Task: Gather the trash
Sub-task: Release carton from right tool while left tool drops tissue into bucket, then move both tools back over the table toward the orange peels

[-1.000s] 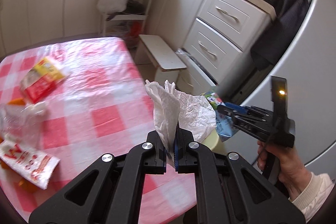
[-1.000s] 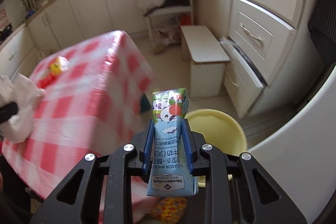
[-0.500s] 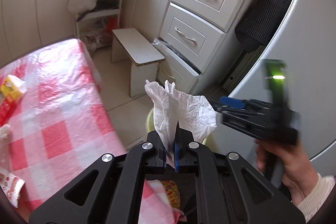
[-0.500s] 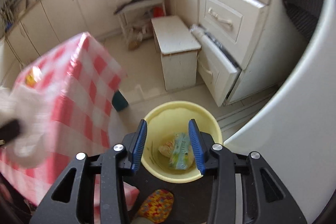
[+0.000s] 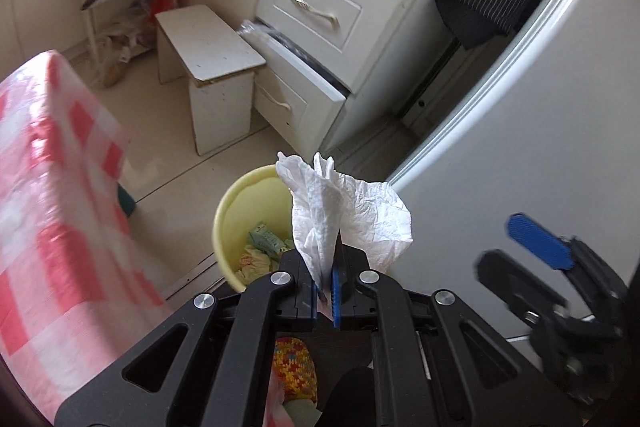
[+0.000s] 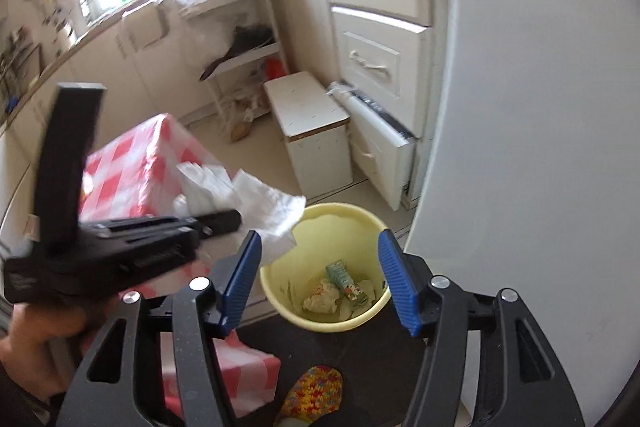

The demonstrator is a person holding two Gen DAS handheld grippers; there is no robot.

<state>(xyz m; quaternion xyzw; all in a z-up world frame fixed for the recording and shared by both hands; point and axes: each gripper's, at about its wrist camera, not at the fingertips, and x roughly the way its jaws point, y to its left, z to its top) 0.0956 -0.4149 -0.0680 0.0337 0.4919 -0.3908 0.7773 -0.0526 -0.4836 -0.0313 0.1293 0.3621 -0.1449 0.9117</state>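
My left gripper (image 5: 326, 287) is shut on a crumpled white paper tissue (image 5: 348, 215) and holds it above the rim of a yellow trash bin (image 5: 228, 211) on the floor. The bin holds a green-and-white milk carton (image 6: 344, 277) and crumpled paper scraps. In the right wrist view the tissue (image 6: 264, 207) hangs over the bin's left rim (image 6: 276, 287), with the left gripper (image 6: 224, 217) beside it. My right gripper (image 6: 320, 279) is open and empty, its blue pads spread wide above the bin. It also shows blurred at the right of the left wrist view (image 5: 536, 239).
A table with a red-and-white checked cloth (image 5: 52, 211) stands left of the bin. A small white stool (image 5: 212, 67) and white drawers (image 5: 320, 7), the lowest pulled out, are behind it. A white fridge (image 5: 500, 131) stands right of the bin. A colourful slipper (image 6: 312, 391) is below.
My right gripper opened and let the milk carton drop into the bin, then opened wider. My left gripper swung with the tissue from over the table to above the bin.
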